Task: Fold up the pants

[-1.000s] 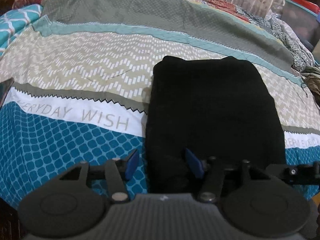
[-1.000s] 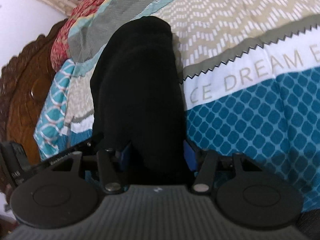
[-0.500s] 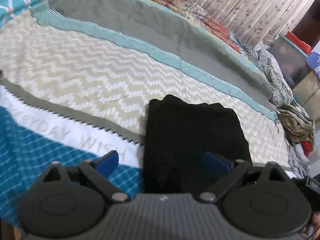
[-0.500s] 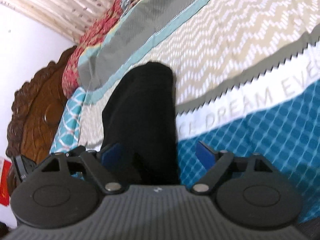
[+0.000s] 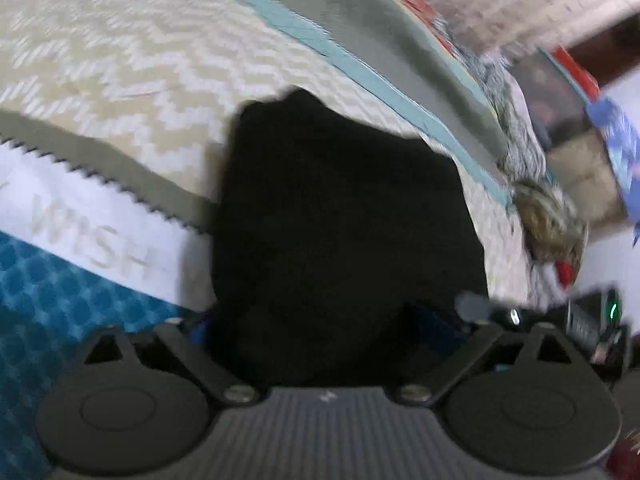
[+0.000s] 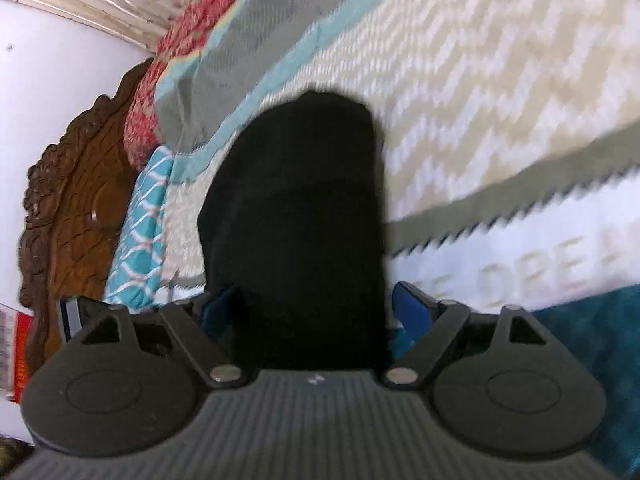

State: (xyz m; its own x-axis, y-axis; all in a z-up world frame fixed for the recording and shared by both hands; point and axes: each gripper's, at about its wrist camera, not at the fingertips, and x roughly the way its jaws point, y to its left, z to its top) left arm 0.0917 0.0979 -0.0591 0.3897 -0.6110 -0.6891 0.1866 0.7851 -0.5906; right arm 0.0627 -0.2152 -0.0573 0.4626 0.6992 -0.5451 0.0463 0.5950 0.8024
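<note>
The black pants [image 5: 340, 216] lie folded into a compact block on the patterned bedspread [image 5: 112, 80]. In the left wrist view my left gripper [image 5: 320, 328] is open, its blue pads spread wide at the block's near end. In the right wrist view the pants [image 6: 296, 216] run away from me as a narrow black stack. My right gripper [image 6: 312, 308] is open, its blue pads [image 6: 412, 308] on either side of the near end. Both views are blurred by motion. I cannot tell whether the pads touch the cloth.
A carved brown headboard [image 6: 68, 208] and a teal patterned pillow [image 6: 140, 232] stand at the left of the right wrist view. A heap of other clothes [image 5: 552, 224] lies at the bed's far right edge, with boxes beyond it.
Both grippers opened wide, letting go of the near end of the folded pants. Then both moved closer to the block, which now fills more of each view.
</note>
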